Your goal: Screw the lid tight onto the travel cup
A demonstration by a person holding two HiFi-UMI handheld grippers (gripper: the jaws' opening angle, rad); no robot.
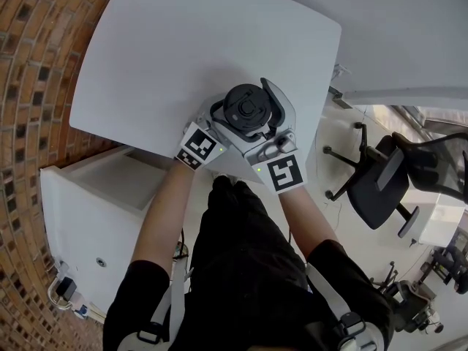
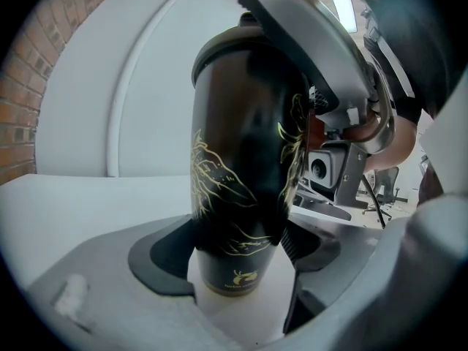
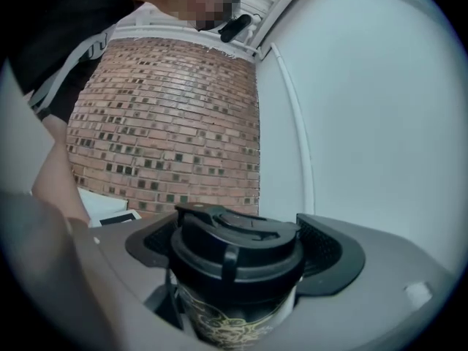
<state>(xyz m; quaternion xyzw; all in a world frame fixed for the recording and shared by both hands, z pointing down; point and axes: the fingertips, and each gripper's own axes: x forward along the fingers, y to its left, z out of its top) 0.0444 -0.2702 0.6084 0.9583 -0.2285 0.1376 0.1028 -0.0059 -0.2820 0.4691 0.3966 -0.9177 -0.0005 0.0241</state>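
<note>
Here, the travel cup point(image 2: 245, 159), black with a gold line drawing, is being held upright close to the table's point(image 1: 161, 64) near edge, toward its right corner. Its black lid point(image 3: 235, 247) is being carried on the cup's mouth; how far it is threaded on cannot be told. The cup's lower body is being pinched by the left tool point(image 2: 238, 269), one dark pad pressed to each side, while the base is being supported by the white table surface. The lid is being clamped by the right tool point(image 3: 238, 258), its ribbed pads closed against the lid's two sides. In the head view both tools are being held side by side over that near edge at the ends of the person's forearms point(image 1: 164, 210). A brick wall point(image 3: 168, 123) is being shown past the table's left edge, and a dark office chair point(image 1: 380, 181) is being shown on the floor beyond its right edge.
</note>
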